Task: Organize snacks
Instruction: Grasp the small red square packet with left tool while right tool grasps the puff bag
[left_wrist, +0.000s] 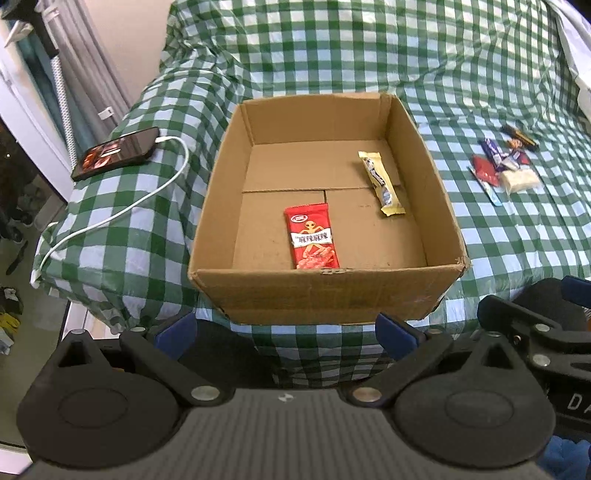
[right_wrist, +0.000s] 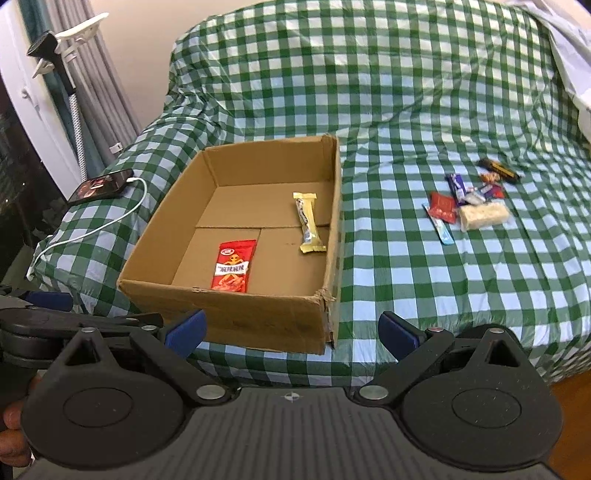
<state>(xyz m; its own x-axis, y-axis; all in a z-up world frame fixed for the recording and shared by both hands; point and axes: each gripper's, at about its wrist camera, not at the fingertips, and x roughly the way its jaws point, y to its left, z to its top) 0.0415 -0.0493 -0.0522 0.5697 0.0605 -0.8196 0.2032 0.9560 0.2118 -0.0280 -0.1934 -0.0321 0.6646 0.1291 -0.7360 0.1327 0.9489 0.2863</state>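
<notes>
An open cardboard box (left_wrist: 325, 295) (right_wrist: 236, 314) sits on the checked bed cover. Inside lie a red snack packet (left_wrist: 312, 236) (right_wrist: 233, 265) and a yellow-ended bar (left_wrist: 380, 182) (right_wrist: 308, 221). A pile of several loose snacks (left_wrist: 504, 166) (right_wrist: 469, 205) lies on the cover to the right of the box. My left gripper (left_wrist: 286, 330) is open and empty, held just before the box's near wall. My right gripper (right_wrist: 291, 328) is open and empty, near the box's front right corner. Each gripper shows at the edge of the other's view.
A phone (left_wrist: 116, 152) (right_wrist: 101, 186) on a white charging cable (left_wrist: 122, 212) lies on the bed's left corner. Curtains and a stand are at the far left. The bed's front edge drops off below the grippers. A wooden floor (right_wrist: 576, 398) shows at right.
</notes>
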